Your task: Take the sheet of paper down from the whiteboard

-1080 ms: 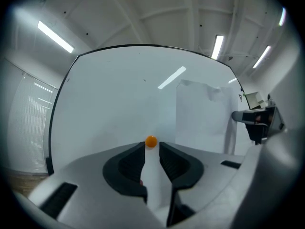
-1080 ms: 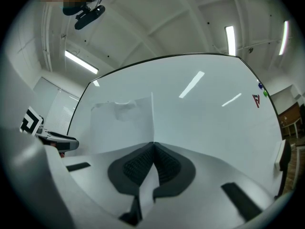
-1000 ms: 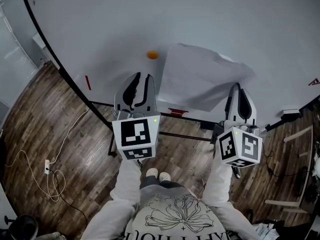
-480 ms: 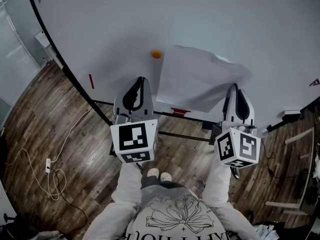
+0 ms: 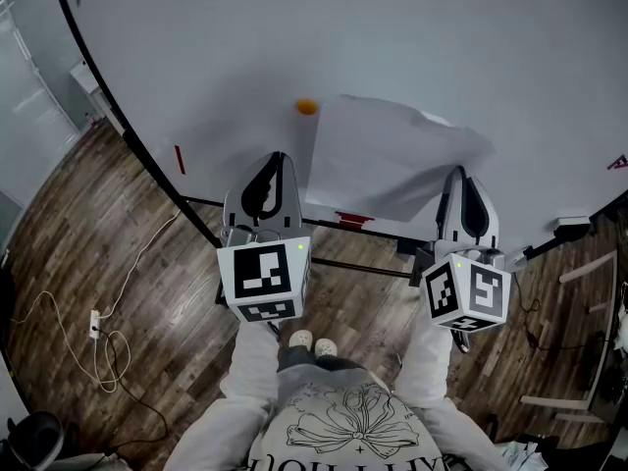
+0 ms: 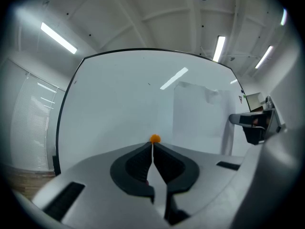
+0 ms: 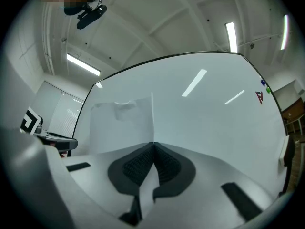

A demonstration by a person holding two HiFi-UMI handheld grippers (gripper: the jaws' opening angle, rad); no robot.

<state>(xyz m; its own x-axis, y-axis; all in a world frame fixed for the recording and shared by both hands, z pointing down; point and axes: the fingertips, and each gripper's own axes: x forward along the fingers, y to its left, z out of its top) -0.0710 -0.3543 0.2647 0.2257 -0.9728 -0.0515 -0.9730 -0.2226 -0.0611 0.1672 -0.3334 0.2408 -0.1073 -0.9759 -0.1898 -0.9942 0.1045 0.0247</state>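
A white sheet of paper [image 5: 392,155] hangs on the whiteboard [image 5: 392,37], crumpled along its top edge and bulging off the surface. My right gripper [image 5: 461,172] is shut at the sheet's lower right edge. In the right gripper view the paper [image 7: 121,125] has its edge running straight into the closed tips [image 7: 153,143]. A small orange magnet [image 5: 307,107] sits on the bare board just left of the sheet's top corner. My left gripper [image 5: 278,157] is shut and holds nothing. In its own view the magnet [image 6: 155,138] shows just beyond the tips [image 6: 152,144].
A tray [image 5: 350,218] with a red item runs along the board's lower edge. A short red mark [image 5: 179,159] is on the board at the left. A cable [image 5: 108,341] loops over the wooden floor. The person's feet [image 5: 311,342] stand below the board.
The left gripper's jaws stood apart a second ago and are now together with nothing in them. The right gripper and the paper have kept their place.
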